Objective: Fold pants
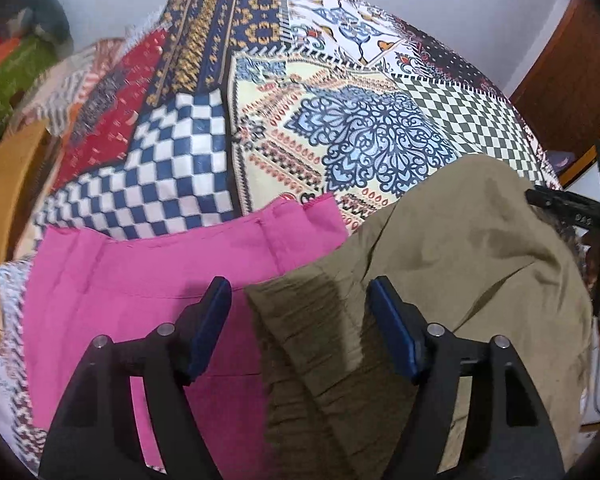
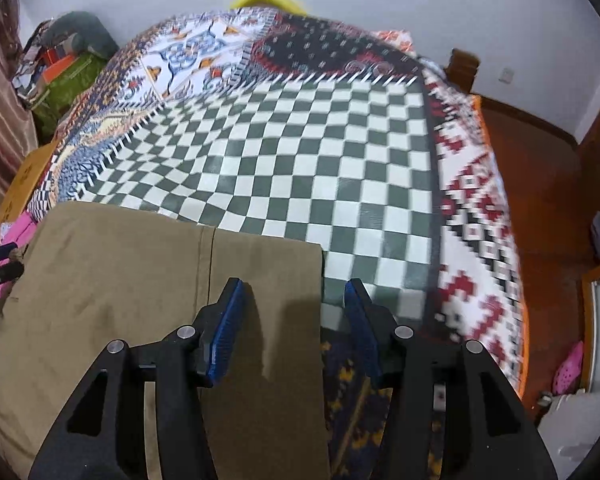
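Observation:
Olive-khaki pants [image 1: 460,264] lie on a patterned bedspread [image 1: 340,92], their gathered elastic waistband [image 1: 304,320] near me. My left gripper [image 1: 300,292] is open, its jaws straddling the waistband above the cloth. In the right wrist view the pants [image 2: 120,280] lie flat with a straight hem edge at the right. My right gripper [image 2: 294,292] is open over that edge, one blue pad [image 2: 228,320] above the khaki cloth, the other above the bedspread [image 2: 300,152].
A pink garment [image 1: 140,280] lies beside the khaki pants at the left. Clutter and a green bag [image 2: 68,76] sit past the bed's left side. A red-brown floor [image 2: 540,200] and pink shoes [image 2: 568,368] lie to the right.

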### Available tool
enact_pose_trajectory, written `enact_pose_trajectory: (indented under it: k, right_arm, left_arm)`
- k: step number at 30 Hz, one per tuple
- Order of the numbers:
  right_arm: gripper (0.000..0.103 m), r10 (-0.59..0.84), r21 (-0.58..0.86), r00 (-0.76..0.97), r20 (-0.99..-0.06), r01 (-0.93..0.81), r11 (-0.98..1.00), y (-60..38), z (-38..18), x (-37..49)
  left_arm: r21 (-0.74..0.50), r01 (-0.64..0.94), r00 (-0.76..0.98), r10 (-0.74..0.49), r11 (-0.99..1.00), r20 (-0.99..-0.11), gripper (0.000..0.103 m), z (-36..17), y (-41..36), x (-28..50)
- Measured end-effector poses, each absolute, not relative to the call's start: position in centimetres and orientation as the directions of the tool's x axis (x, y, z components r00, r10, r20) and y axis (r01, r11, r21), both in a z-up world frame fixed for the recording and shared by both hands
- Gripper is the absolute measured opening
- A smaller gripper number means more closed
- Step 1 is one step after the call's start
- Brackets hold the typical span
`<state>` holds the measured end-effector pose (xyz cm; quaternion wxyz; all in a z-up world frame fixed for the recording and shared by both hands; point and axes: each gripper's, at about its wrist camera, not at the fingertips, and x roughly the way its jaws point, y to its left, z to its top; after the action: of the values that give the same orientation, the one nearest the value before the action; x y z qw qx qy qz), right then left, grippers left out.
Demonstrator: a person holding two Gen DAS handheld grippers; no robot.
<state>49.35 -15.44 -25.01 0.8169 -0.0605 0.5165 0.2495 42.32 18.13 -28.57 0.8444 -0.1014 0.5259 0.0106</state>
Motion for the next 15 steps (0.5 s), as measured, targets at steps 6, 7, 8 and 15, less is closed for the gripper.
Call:
enact_pose_trajectory:
  k: [6, 7, 8, 15]
  right_arm:
    - [0.048, 0.407, 0.226, 0.318, -0.856, -0.478, 0.849, -14.8, -25.5, 49.8]
    - [0.046, 0.401, 0.212, 0.319, -0.859, -0.49, 0.845, -14.5, -25.5, 49.6]
    - [0.041, 0.394, 0.193, 0.326, -0.859, -0.506, 0.841, -14.3, -25.4, 49.3]
    - [0.008, 0.343, 0.111, 0.407, -0.846, -0.495, 0.862, -14.8, -24.4, 49.0]
  left_arm:
    - [-0.119, -0.097, 0.447, -0.064, 0.988, -0.892, 0.067, -29.1, 16.9, 42.8]
    - [-0.114, -0.091, 0.45, -0.061, 0.989, -0.891, 0.066, -29.0, 16.8, 42.8]
    - [-0.103, -0.085, 0.453, -0.053, 0.991, -0.89, 0.063, -28.8, 16.8, 42.7]
    - [0.013, -0.061, 0.493, 0.041, 0.998, -0.869, 0.052, -27.1, 15.9, 42.5]
